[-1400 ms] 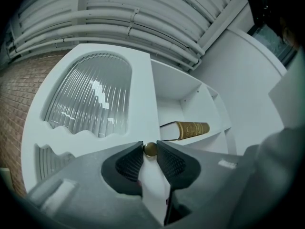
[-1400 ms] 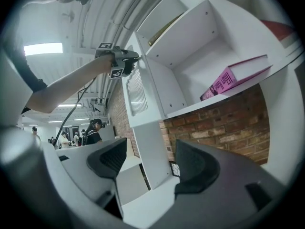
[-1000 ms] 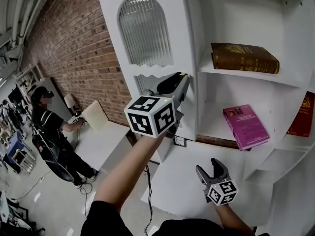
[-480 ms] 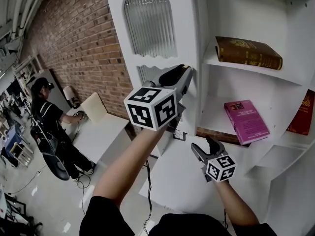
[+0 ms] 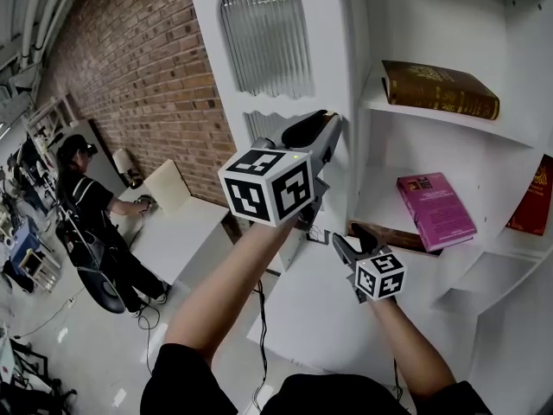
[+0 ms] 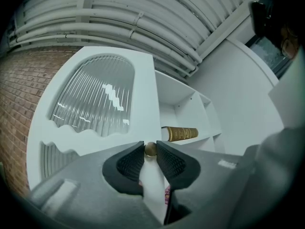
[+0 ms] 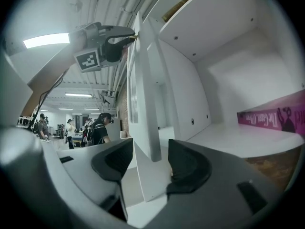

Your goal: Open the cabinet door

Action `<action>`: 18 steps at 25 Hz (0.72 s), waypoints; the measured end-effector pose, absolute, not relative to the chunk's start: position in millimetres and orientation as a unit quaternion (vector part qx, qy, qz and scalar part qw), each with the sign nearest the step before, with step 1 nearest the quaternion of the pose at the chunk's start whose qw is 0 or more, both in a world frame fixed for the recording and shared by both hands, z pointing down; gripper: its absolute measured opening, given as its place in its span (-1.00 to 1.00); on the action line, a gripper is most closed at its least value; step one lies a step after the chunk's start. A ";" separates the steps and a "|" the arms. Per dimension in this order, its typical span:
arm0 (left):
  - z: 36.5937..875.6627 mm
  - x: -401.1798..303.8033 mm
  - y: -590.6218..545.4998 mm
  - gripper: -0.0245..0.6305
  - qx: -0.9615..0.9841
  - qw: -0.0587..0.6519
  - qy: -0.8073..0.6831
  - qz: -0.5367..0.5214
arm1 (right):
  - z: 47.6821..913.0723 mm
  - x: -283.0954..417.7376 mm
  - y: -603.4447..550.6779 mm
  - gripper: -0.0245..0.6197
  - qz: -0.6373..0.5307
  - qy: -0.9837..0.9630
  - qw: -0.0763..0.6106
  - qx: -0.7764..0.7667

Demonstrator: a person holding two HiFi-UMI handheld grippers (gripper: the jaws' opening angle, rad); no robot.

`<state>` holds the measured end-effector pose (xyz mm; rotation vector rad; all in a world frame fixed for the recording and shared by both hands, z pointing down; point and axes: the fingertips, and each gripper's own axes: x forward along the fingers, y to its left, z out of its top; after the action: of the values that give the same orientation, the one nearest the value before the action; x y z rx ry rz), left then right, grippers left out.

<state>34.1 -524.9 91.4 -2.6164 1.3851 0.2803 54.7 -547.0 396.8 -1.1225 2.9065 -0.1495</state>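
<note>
- Brick wall (image 5: 147,76) is flanking the cabinet (image 5: 527,67).
- You're pinching the small, likely slippery knob (image 6: 150,149) in your left claw (image 5: 325,124).
- Your right claw (image 7: 151,163), just closing, is straddling the stiff door's (image 7: 143,80) edge, not yet gripping.

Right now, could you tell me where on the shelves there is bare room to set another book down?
The middle shelf is bare from its left end to the pink book. The upper shelf is crowded: the brown book fills most of it, leaving only a strip at its left.

Cabinet door (image 5: 327,59) smooth matt paint; glass panel (image 5: 263,37) ribbed, glossy; knob (image 6: 150,149) shiny brass; brick wall (image 5: 138,76) rough
</note>
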 end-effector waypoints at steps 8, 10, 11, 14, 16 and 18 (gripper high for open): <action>93.3 33.2 -523.1 -0.65 -0.876 0.078 0.465 0.101 | 403.1 50.8 -551.8 -0.51 -0.043 0.937 -0.003 -0.346; 93.5 33.4 -523.7 -0.65 -0.876 0.077 0.465 0.100 | 403.3 49.6 -552.2 -0.61 -0.043 0.938 -0.005 -0.344; 93.5 33.0 -523.6 -0.65 -0.876 0.076 0.466 0.099 | 403.2 48.7 -551.6 -0.61 -0.042 0.938 -0.007 -0.343; 92.8 31.3 -523.1 -0.65 -0.873 0.073 0.472 0.101 | 402.1 46.5 -550.4 -0.64 -0.036 0.941 -0.015 -0.336; 91.9 32.0 -523.7 -0.66 -0.872 0.073 0.474 0.101 | 400.8 47.5 -551.7 -0.65 -0.032 0.942 -0.019 -0.333; 92.0 33.4 -523.3 -0.66 -0.872 0.073 0.475 0.096 | 400.5 49.6 -551.7 -0.66 -0.028 0.942 -0.019 -0.334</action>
<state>33.4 -523.3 92.0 -2.6188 1.4263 0.2888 49.6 -551.7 400.5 -1.0615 2.9958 -0.0880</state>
